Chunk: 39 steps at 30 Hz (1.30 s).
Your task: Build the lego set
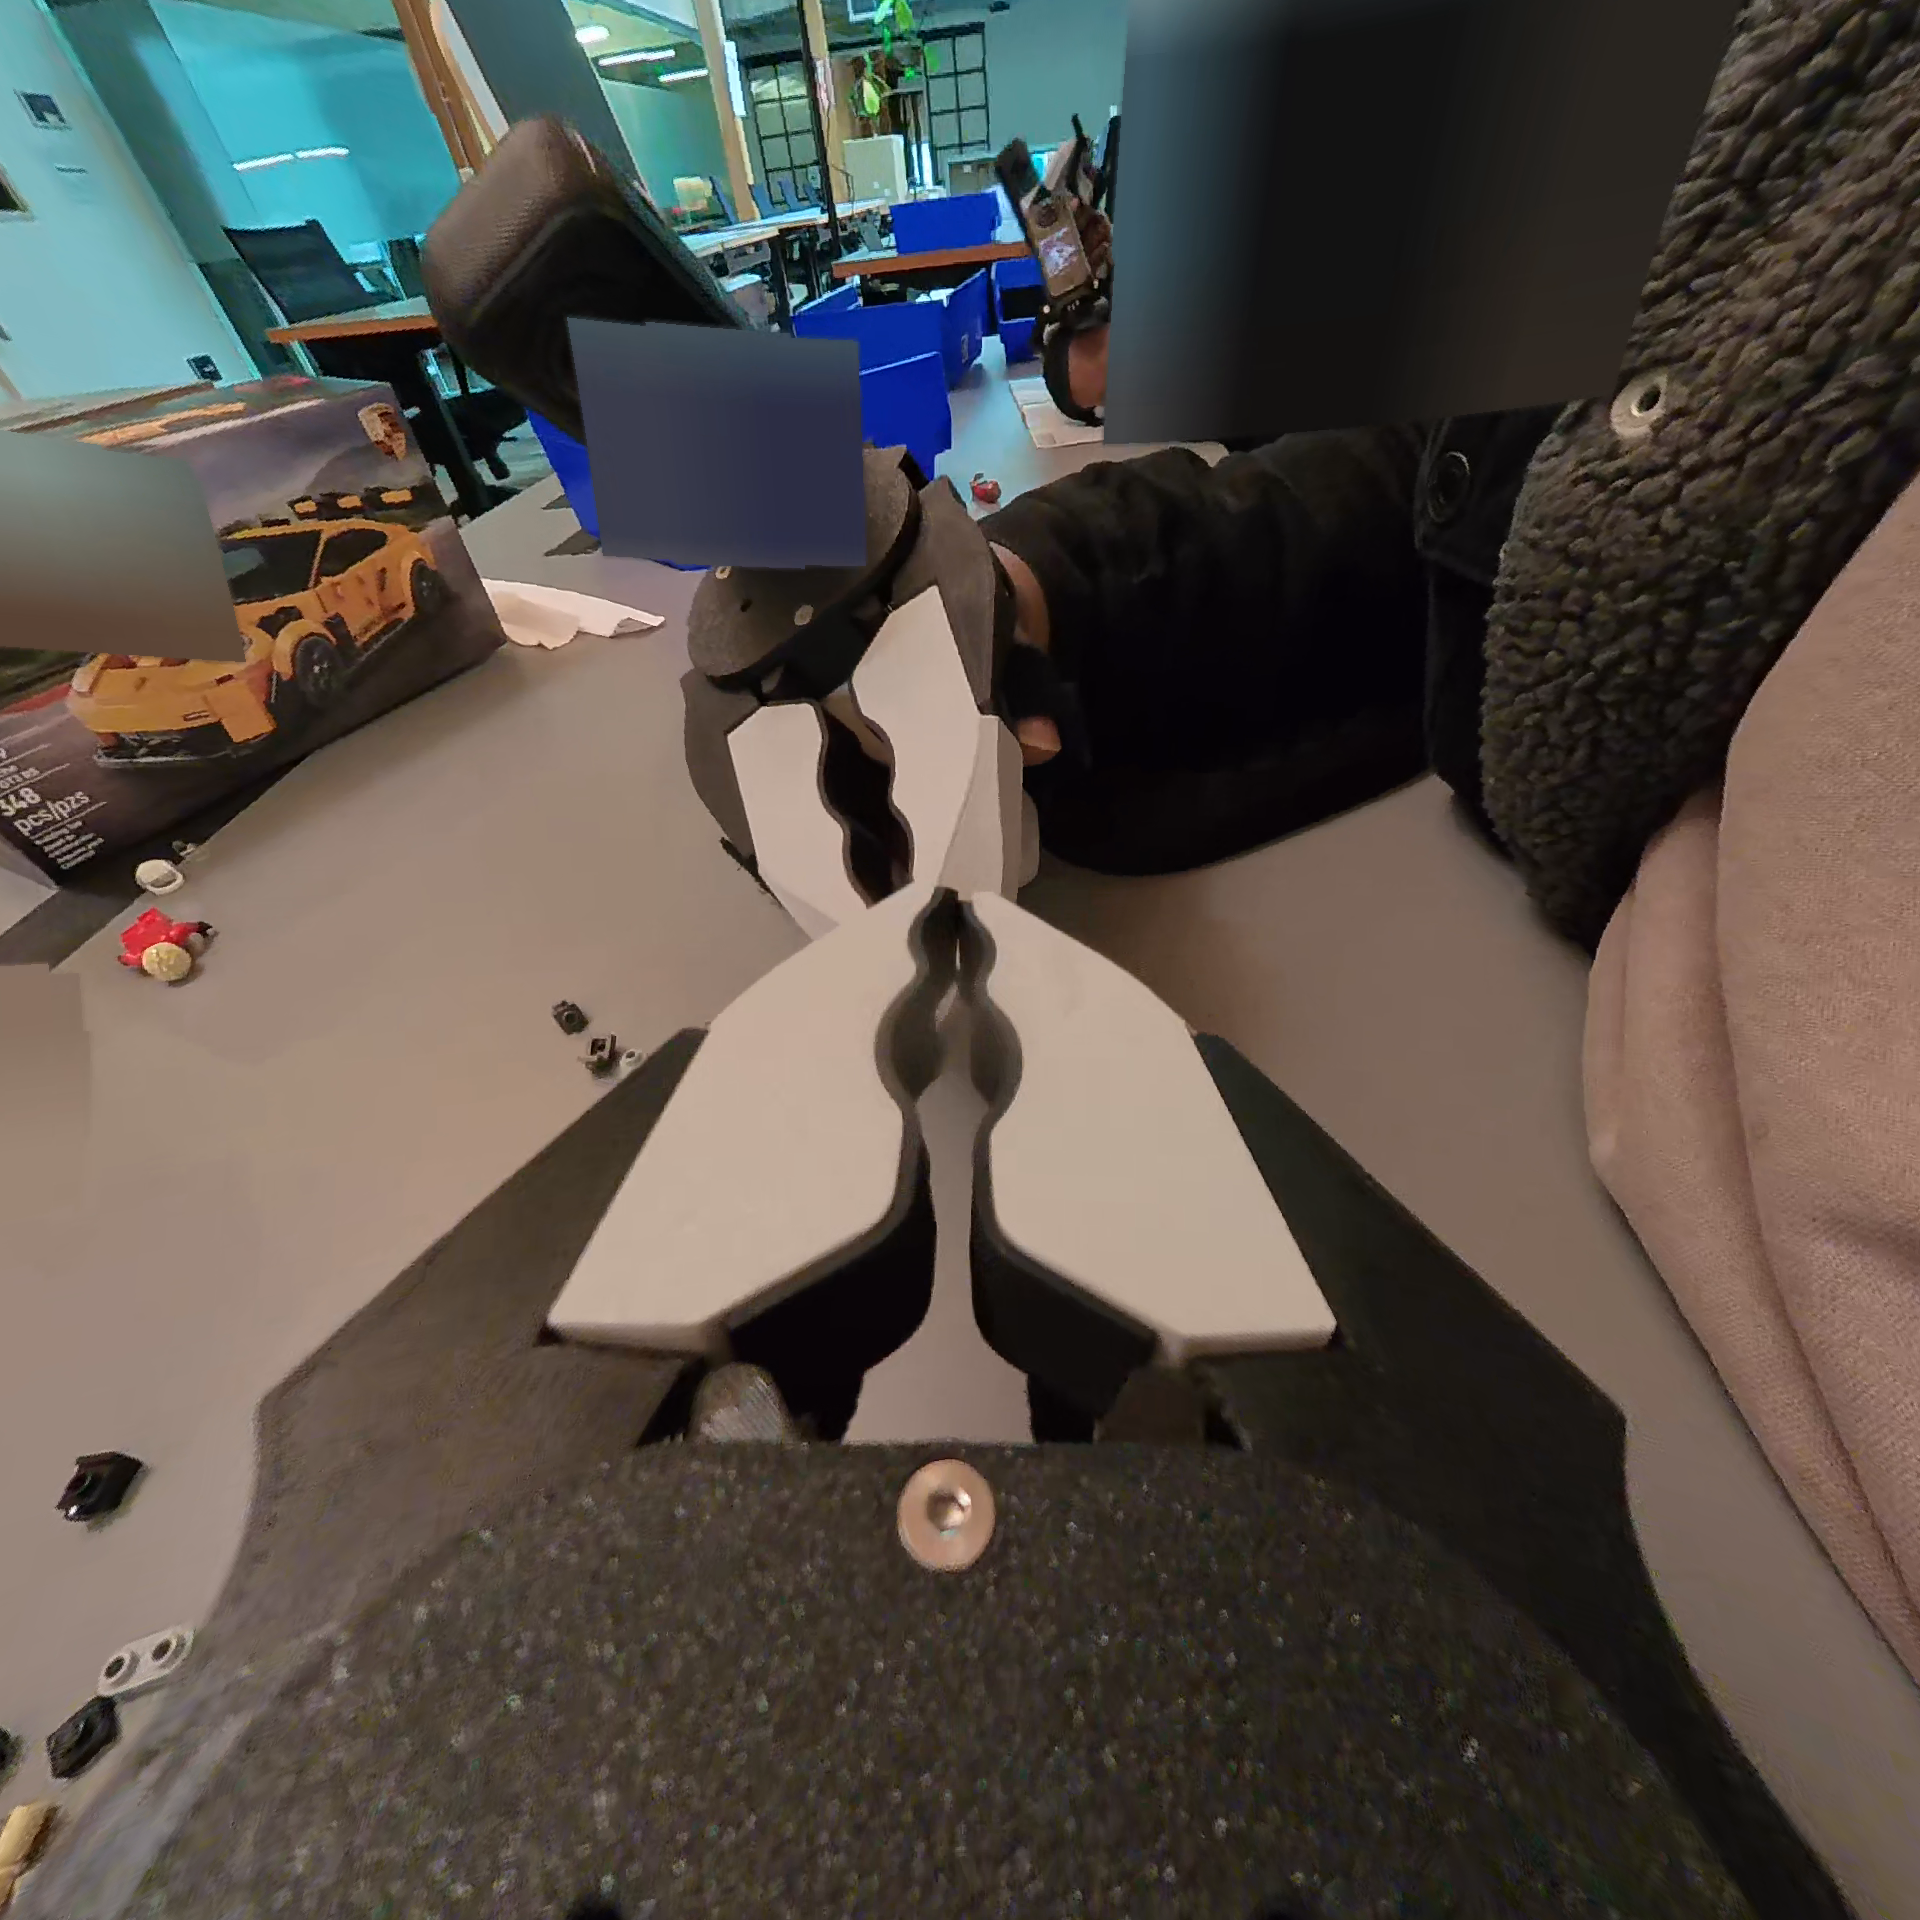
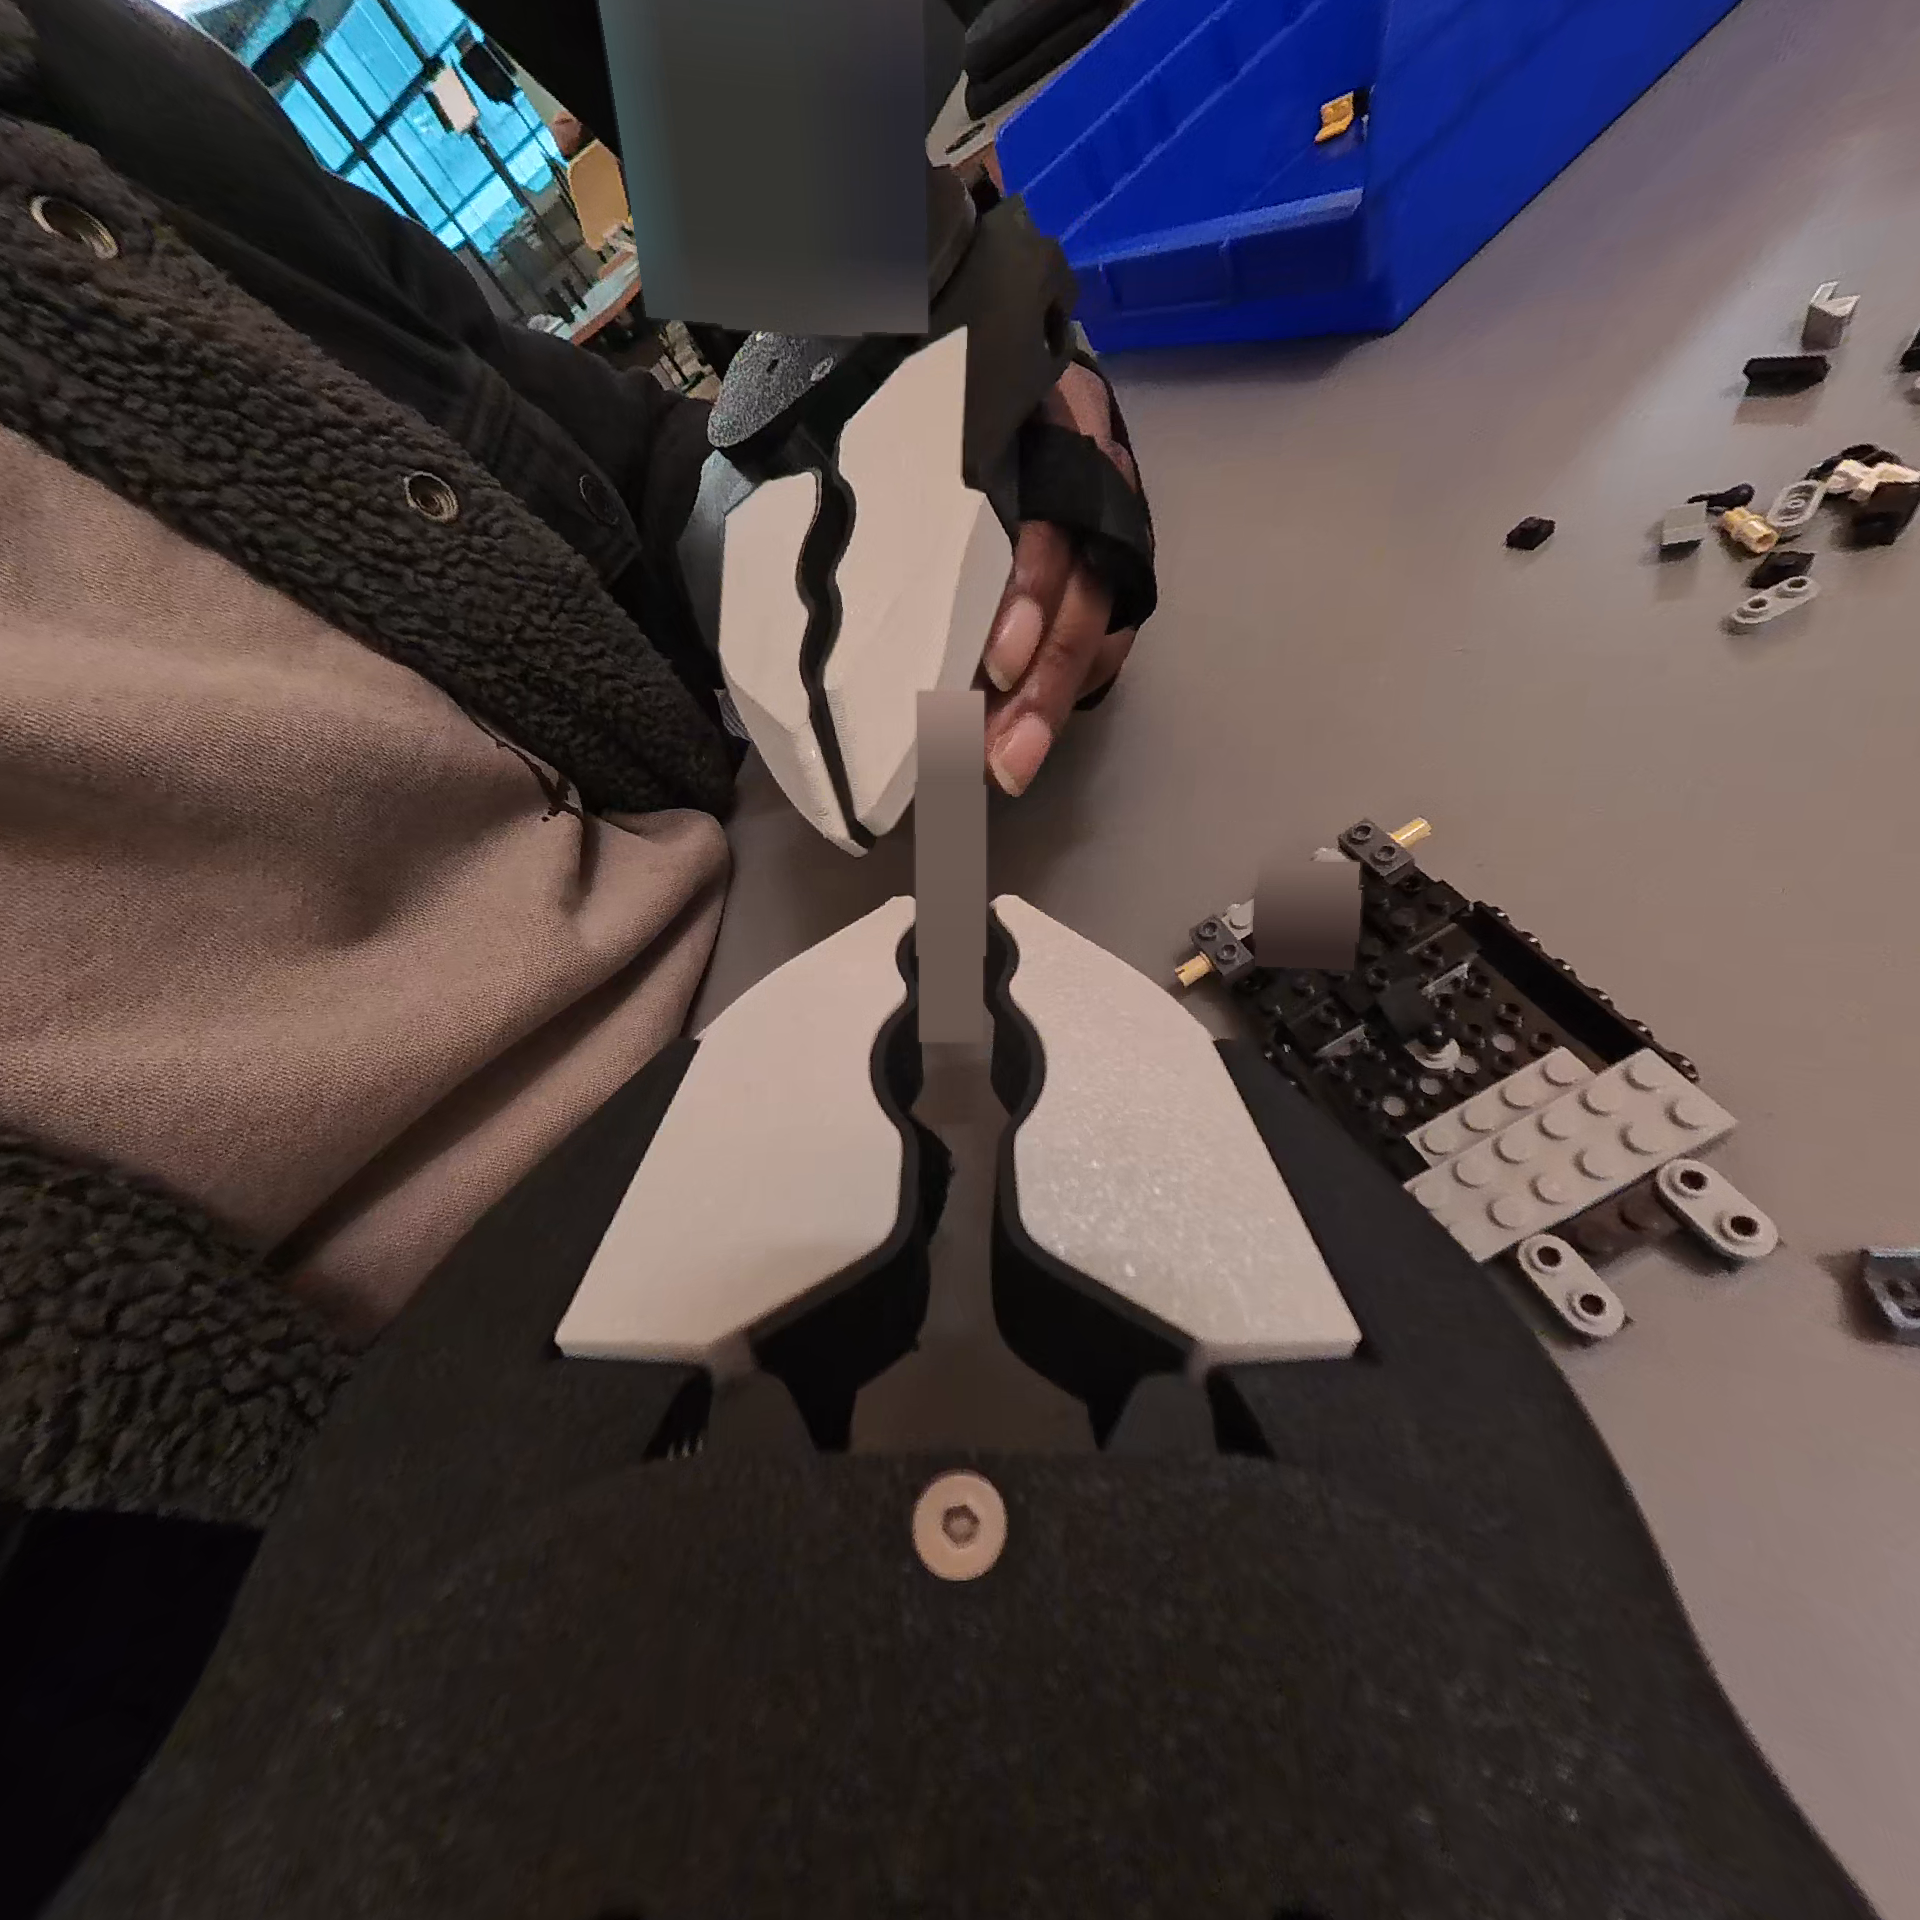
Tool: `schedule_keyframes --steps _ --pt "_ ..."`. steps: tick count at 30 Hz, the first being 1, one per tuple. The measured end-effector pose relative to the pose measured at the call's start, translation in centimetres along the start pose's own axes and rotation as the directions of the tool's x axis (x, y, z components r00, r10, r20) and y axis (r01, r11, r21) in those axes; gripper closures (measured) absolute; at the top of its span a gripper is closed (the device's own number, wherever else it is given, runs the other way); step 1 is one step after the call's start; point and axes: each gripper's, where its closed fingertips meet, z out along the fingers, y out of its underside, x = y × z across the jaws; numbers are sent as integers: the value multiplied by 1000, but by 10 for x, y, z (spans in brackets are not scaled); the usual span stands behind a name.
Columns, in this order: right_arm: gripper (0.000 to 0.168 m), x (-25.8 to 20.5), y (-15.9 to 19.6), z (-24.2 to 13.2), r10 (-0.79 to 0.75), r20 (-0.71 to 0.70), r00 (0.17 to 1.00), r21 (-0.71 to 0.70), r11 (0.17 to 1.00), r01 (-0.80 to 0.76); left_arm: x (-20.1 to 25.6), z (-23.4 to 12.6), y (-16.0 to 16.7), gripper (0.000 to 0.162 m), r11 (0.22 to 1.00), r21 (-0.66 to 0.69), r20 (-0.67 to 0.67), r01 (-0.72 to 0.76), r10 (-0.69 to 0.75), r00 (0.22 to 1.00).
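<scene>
My left gripper is shut, with a thin dark sliver between its tips; I cannot tell what it is. It also shows in the right wrist view, shut. My right gripper faces it tip to tip, with a narrow gap between its fingers that a blurred patch covers. It shows in the left wrist view too. A partly built black lego chassis with grey plates lies on the table to the right of my right gripper.
A grey table carries loose small lego pieces, black bits and a red piece. The lego box stands at the left. A blue bin stands behind. A person's fleece jacket is close by. My left and right fingertips are right by each other.
</scene>
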Motion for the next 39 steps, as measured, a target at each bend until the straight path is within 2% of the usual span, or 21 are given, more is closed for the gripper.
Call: schedule_keyframes --steps 4,7,10,22,30,35,37,39 --pt "160 1 -1 -1 6 0 1000 9 1000 -6 -5 -2 -1 162 1000 9 27 9 -9 1000" --pt "161 3 -3 -2 19 0 1000 27 999 -19 -7 -1 -1 143 1000 19 32 13 -14 999" --pt "161 5 -5 -3 30 4 1000 43 999 -30 -7 0 -1 137 1000 16 34 14 -14 999" --pt "160 1 -10 -5 61 64 996 78 995 -66 -12 -3 2 140 999 -11 71 -35 36 997" --pt "160 -6 -11 -9 81 136 987 91 991 -94 -7 -6 0 153 996 -14 51 -87 88 995" --pt "159 0 -17 -12 92 112 989 133 985 -106 -12 -7 0 154 1000 -16 52 -2 3 999" --pt "151 6 -22 -15 41 40 998 166 985 -48 -19 -8 2 154 995 -18 56 100 -99 994" --pt "146 16 -28 -20 -74 -113 991 177 980 93 -28 -10 6 154 961 -15 49 275 -274 960"
